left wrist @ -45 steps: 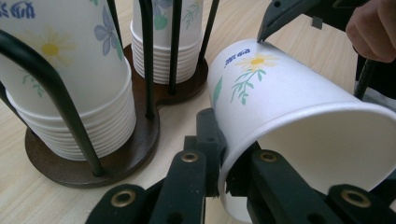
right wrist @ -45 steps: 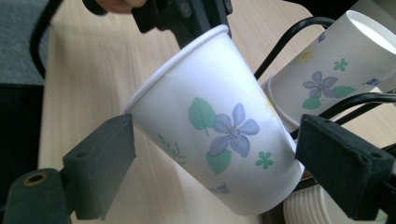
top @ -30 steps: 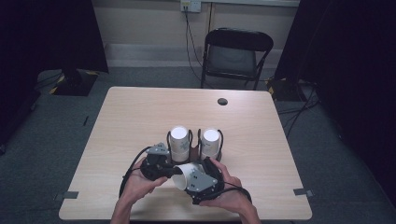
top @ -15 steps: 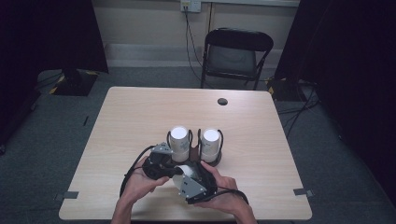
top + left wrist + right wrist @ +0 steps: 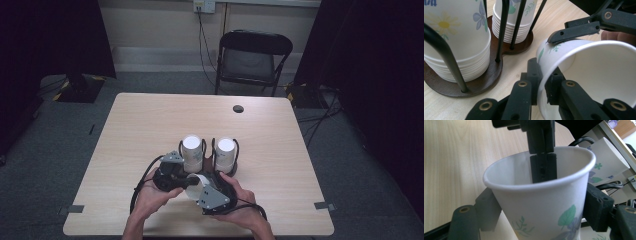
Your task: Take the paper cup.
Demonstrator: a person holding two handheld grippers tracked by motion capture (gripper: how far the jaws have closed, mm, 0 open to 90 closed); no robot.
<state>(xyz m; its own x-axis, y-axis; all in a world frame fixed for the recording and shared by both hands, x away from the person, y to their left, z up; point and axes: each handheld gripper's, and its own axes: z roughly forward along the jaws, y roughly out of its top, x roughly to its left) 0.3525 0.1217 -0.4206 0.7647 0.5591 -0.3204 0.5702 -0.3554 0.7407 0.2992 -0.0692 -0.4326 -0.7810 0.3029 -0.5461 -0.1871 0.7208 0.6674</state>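
Dark curtains are flanking a pale wall behind the wooden table (image 5: 150, 130), and a black folding chair (image 5: 252, 60) is standing beyond its far edge. Near the person's edge of the table, both hands are bringing their tools together around one loose paper cup (image 5: 197, 183). Seen in the left gripper view, the left gripper (image 5: 541, 85) is pinching the cup's rim, with one jaw lying inside the mouth and the other pressing on the outer wall, so the jaws are closed on the thin paper. Seen in the right gripper view, the right gripper (image 5: 541, 212) is clasping the cup's body from both sides, its two jaws bearing against the leaf-printed wall (image 5: 564, 220) below the rim. The cup is therefore being held between the two tools, lying tilted with its mouth turned toward the left gripper. Just ahead of the left gripper, a dark wooden holder base (image 5: 481, 82) is carrying black wire uprights (image 5: 504, 27) and two stacks of flower-printed cups: the nearer stack (image 5: 456, 40) is sitting at the tool's left, and the farther stack (image 5: 512, 15) is standing behind it. From above, both stacks (image 5: 192, 151) are showing white tops just beyond the gripper tips. A small dark round spot (image 5: 238, 108) is lying on the table well ahead of both tools.
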